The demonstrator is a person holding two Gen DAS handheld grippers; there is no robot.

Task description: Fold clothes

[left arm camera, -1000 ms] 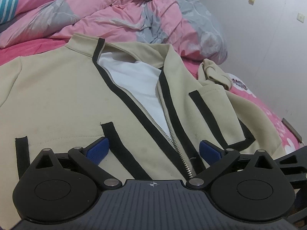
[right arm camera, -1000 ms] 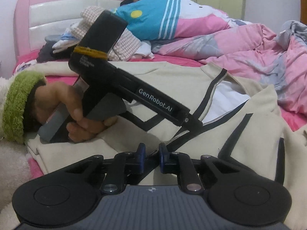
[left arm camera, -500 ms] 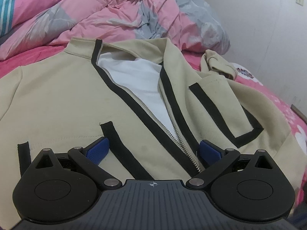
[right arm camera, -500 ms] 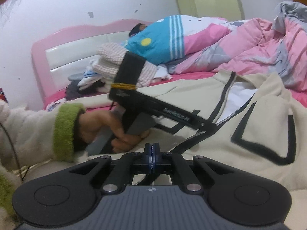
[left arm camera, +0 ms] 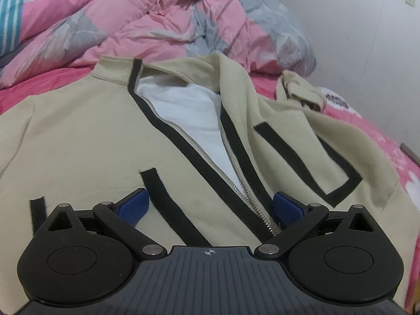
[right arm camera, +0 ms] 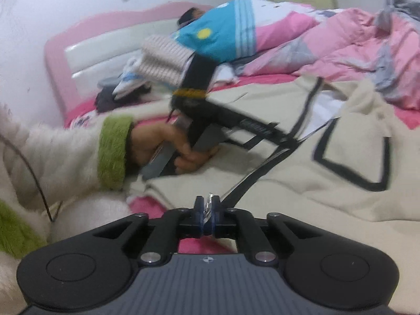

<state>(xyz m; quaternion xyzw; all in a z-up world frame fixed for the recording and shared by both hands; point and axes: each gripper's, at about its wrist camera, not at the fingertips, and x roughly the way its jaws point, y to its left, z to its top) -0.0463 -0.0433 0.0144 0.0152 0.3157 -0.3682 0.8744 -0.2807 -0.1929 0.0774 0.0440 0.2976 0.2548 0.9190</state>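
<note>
So we've got the beige jacket (left arm camera: 86,141) spread flat on the bed (left arm camera: 372,141), front half unzipped. Our right tool (right arm camera: 207,208) sits at the bottom hem with something small and silvery between its pads, looks like the zipper end, and the jaws are easing open. Our left tool (left arm camera: 210,204) hangs wide open over the lower front, gripping nothing. Tip: we'd get the two zipper edges lined up and smooth the front before folding the sides in, otherwise it bunches.
</note>
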